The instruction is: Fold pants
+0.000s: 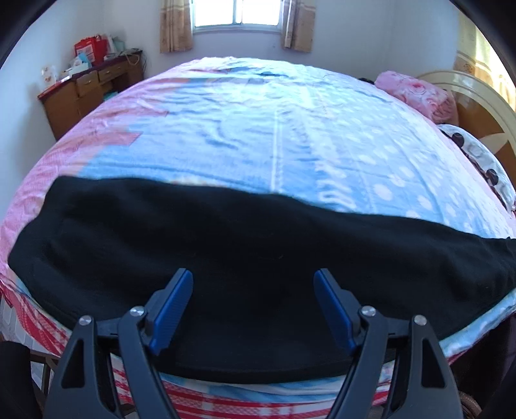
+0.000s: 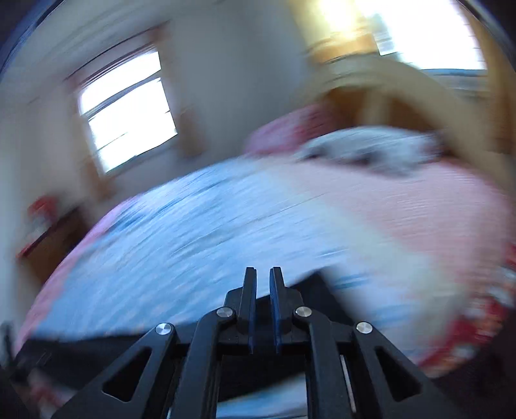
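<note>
we see black pants (image 1: 225,258) lying flat across the near side of a bed (image 1: 258,129), close to its front edge, stretched from left to right. the bed has a blue sheet with white dots and pink and red squares at the sides. our left gripper (image 1: 253,277) hangs just over the pants with its blue fingers (image 1: 174,306) wide apart, and nothing is between them. we cannot tell if the tips touch the cloth. our right gripper (image 2: 263,274) is over the bed too, and its picture is very blurry. its two fingers (image 2: 248,296) stand close together with only a thin gap, and we see nothing held in that gap. a bit of the dark pants (image 2: 316,290) shows low down behind the right gripper. at the head of the bed there is a pink pillow (image 1: 416,93) and a white pillow with dark spots (image 1: 477,154). a brown dresser (image 1: 87,93) stands by the wall on the left with a red bag (image 1: 90,48) on top. a bright window (image 1: 237,14) with curtains sits in the far wall.
</note>
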`<control>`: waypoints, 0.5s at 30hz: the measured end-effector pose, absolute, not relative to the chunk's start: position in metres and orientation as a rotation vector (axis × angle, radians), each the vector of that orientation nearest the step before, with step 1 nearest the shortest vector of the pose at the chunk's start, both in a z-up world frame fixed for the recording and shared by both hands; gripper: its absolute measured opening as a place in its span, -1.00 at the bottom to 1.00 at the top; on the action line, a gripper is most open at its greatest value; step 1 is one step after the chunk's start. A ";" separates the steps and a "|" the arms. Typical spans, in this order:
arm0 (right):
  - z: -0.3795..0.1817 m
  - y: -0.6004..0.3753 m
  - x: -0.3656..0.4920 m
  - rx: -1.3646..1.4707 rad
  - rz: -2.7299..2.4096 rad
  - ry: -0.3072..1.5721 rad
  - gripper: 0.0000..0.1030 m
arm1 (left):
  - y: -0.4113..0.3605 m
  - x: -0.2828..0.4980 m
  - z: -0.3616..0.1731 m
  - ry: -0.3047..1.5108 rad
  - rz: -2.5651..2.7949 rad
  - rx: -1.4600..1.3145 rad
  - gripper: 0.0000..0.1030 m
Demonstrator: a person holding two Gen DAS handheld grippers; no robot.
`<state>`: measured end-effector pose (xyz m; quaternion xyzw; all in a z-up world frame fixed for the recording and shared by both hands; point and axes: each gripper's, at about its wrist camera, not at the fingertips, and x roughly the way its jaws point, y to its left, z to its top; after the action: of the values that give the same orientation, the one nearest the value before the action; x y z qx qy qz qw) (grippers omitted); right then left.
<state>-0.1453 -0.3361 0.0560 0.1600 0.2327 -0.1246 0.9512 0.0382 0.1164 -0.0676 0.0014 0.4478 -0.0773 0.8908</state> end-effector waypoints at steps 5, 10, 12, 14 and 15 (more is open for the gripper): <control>0.006 -0.232 -0.005 0.592 0.504 0.805 -0.82 | 0.098 0.031 -0.080 0.906 -0.136 0.175 0.55; -0.033 -0.158 0.105 0.562 0.674 1.026 -0.82 | 0.105 0.031 -0.082 0.896 -0.150 0.153 0.56; -0.051 -0.150 0.133 0.559 0.700 1.116 -0.82 | 0.105 0.032 -0.082 0.893 -0.155 0.165 0.57; -0.068 -0.147 0.156 0.477 0.659 1.197 -0.82 | 0.105 0.031 -0.083 0.889 -0.160 0.163 0.62; -0.074 -0.139 0.153 0.447 0.662 1.229 -0.82 | 0.104 0.032 -0.084 0.889 -0.161 0.161 0.64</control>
<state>0.1530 -0.1393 -0.0736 0.2040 0.5611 0.3020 0.7432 0.0315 0.1040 -0.0837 0.0779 0.4291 -0.0778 0.8965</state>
